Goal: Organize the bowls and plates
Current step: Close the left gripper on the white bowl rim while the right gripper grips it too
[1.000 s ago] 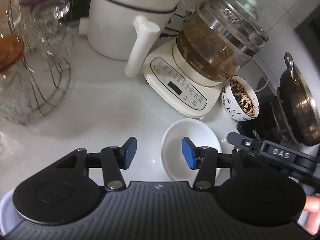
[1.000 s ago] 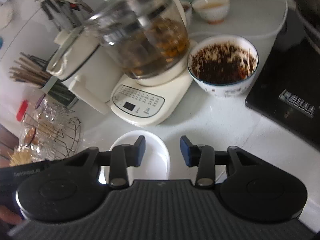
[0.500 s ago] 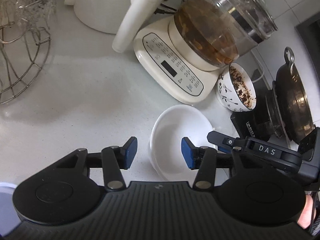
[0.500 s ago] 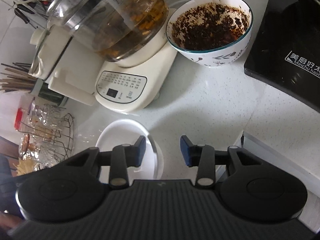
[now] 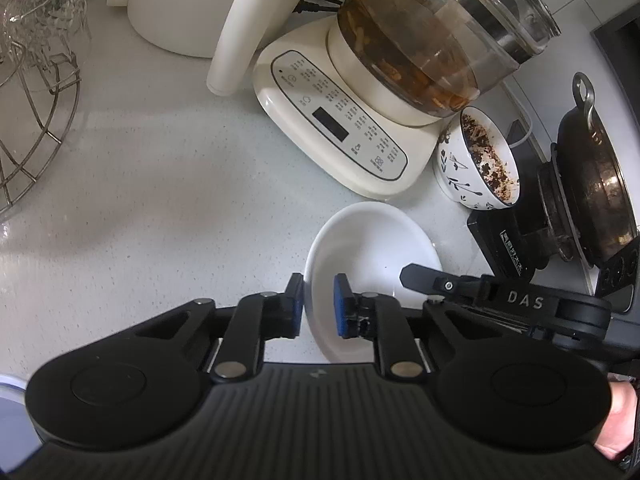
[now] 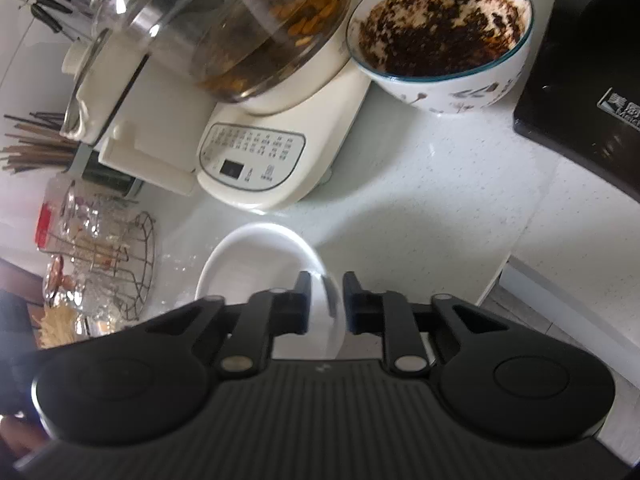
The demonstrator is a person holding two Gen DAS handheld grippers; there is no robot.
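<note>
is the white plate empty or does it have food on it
Empty. The white plate shows a clean, bare inside in both wrist views, unlike the patterned bowl beside it, which is smeared with dark residue.

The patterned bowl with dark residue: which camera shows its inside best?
The right wrist view: the patterned bowl is near and its whole speckled inside faces the camera. In the left wrist view it is smaller and seen from the side, showing mostly the outer floral wall.
</note>
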